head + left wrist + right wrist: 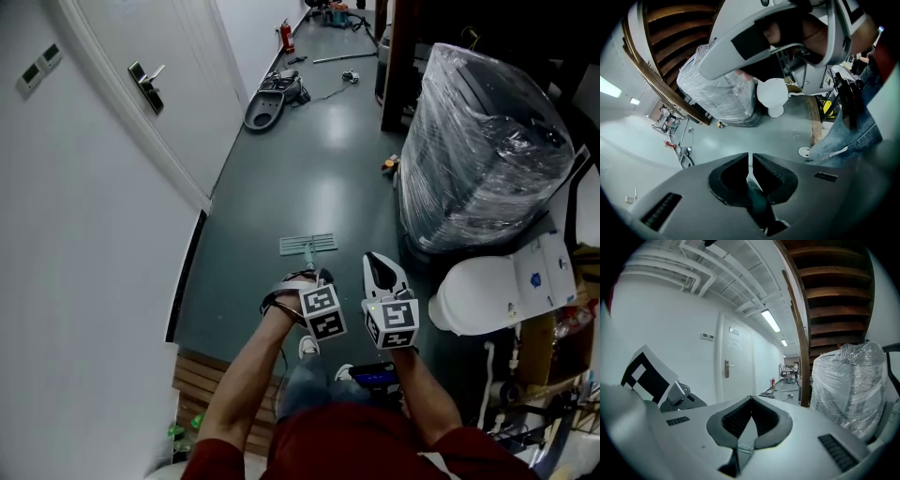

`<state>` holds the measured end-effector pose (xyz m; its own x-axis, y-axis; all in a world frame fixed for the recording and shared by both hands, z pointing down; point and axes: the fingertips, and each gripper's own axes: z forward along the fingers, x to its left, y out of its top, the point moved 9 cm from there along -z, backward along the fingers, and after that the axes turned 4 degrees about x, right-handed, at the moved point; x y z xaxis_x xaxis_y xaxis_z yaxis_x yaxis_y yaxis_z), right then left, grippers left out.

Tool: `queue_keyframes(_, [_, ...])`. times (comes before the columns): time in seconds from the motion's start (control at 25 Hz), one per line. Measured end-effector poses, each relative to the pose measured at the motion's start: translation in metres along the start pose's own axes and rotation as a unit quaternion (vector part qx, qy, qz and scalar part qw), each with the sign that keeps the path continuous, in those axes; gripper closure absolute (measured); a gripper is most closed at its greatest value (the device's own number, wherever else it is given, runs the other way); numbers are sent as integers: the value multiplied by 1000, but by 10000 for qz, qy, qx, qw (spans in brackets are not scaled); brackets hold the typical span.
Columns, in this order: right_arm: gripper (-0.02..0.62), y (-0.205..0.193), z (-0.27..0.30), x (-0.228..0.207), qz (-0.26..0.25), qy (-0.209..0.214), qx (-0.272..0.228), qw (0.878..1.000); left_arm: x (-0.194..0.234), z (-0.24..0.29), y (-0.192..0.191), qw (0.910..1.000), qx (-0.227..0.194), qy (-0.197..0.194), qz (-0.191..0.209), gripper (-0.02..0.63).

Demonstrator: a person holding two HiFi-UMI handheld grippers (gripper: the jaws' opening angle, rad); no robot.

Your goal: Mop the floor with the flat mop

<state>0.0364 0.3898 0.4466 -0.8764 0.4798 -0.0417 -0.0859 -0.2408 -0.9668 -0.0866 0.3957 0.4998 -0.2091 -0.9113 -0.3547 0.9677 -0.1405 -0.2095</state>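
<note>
Clamping the handle (757, 199) of the flat mop (307, 244), my left hand-held gripper (750, 158) has its two dark jaws drawn almost together round the slim pole, with only a sliver of gap between the tips, as its own view shows. Seen from the head view, the mop's pale rectangular head lies flat on the grey-green floor (319, 178), just ahead of both grippers, between the white wall on my left and the plastic-wrapped stack (478, 141) on my right. The thin pole runs from the mop head back to the left gripper. My right hand-held gripper (751, 400) is held just beside the left one and apart from the mop. Its jaws are closed tip to tip and empty, and it points along the corridor past a white door (733, 362) with a lever handle (148, 84). A marker cube (322, 312) rides on the left gripper, and another shows on the right, both facing up at my camera. A white rounded fixture (478, 295) stands at the foot of the wrapped stack, near the right gripper. Wooden slats (202, 384) lie by the wall at my lower left. Farther down the corridor a red extinguisher (286, 36) stands against the wall, with a dark grey appliance (267, 105) lying on the floor nearer to me.
</note>
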Motion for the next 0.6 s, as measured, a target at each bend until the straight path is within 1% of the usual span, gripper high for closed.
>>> queue_keyframes(0.28, [578, -2, -2, -8, 50, -41, 0, 10000, -1, 0, 5, 10000, 36, -28, 44, 569])
queue_keyframes(0.6, [578, 5, 8, -3, -49, -84, -25, 9999, 13, -6, 1, 10000, -23, -84, -33, 571])
